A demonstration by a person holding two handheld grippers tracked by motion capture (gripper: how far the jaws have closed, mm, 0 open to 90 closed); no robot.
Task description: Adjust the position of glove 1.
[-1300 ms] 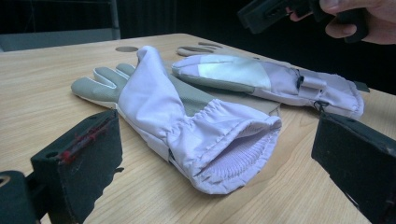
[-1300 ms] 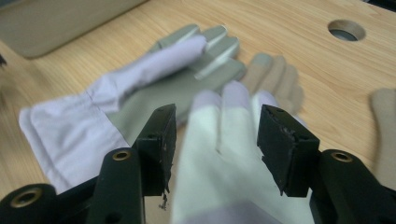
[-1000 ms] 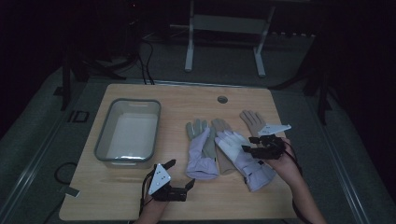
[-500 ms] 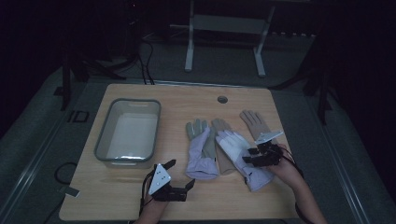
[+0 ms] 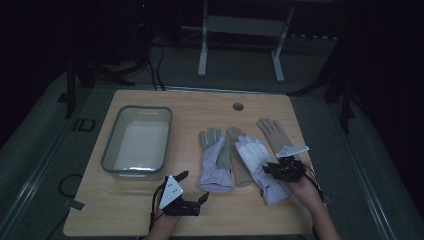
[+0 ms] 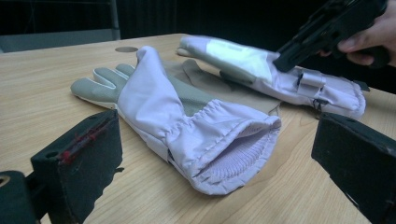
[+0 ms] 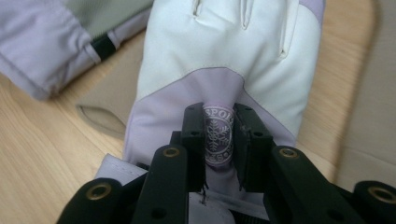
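Lilac-and-white glove [image 5: 261, 167] lying flat on the wooden surface [image 5: 210, 107], at the right of a row of gloves, partly over a tan glove [image 5: 274, 134]. Long axis running from cuff to fingertips: cuff at the near right, toward the person; fingers pointing away and to the left in the high view, toward the far side of the surface. White palm panel facing up, with a round snowflake badge [image 7: 217, 136] on the lilac wrist part.

Right hand-held gripper [image 5: 284, 170] down on that wrist part, jaws just closing and now pinching a fold of lilac fabric with the badge between them, seen close in the right gripper view [image 7: 218, 140].

Left hand-held gripper [image 5: 192, 197] resting at the near edge of the surface, jaws spread wide with nothing between them, aimed at the open cuff of a second lilac glove [image 6: 187, 126] with a grey palm. Clear plastic tub [image 5: 111, 160] well apart at the left.
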